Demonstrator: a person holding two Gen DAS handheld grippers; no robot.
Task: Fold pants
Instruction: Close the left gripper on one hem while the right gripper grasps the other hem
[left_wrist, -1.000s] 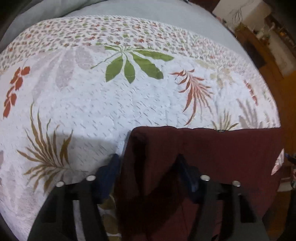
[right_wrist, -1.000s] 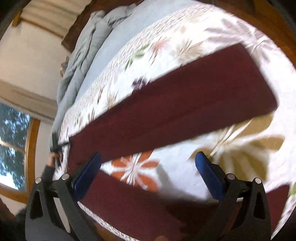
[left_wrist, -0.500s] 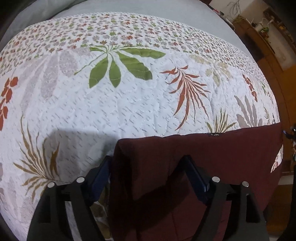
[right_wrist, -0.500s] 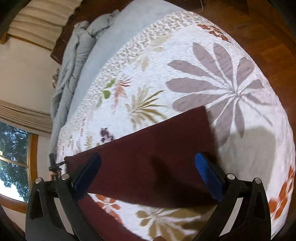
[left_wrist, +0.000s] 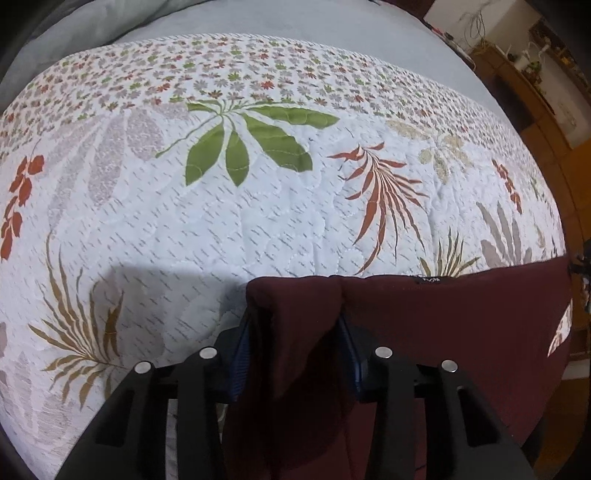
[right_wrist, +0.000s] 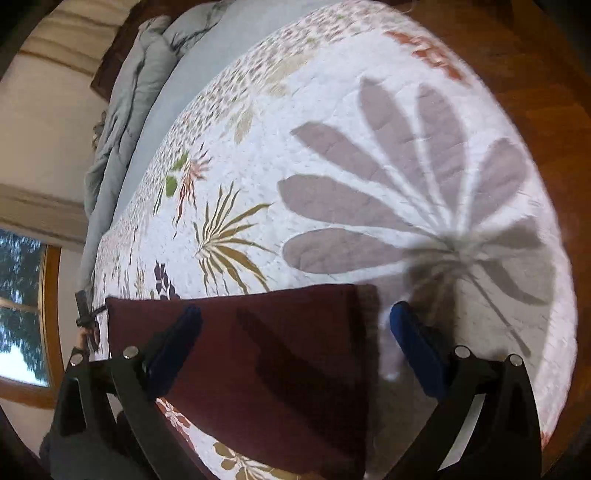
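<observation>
left hand-held gripper (left_wrist: 295, 350) closing, pinching pants (left_wrist: 443, 325) corner | right hand-held gripper (right_wrist: 295, 332) apart, straddling the other end | advice: pinch both layers before lifting off bed (left_wrist: 221, 229)

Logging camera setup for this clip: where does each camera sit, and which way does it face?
Left wrist: on the left gripper, looking steeply down at the quilt; its jaws are closing on a bunched end of the maroon pants.
Right wrist: on the right gripper, angled down over the pants' other end, jaws open; a hand shows at far left.
Shared: pants, quilt.
</observation>
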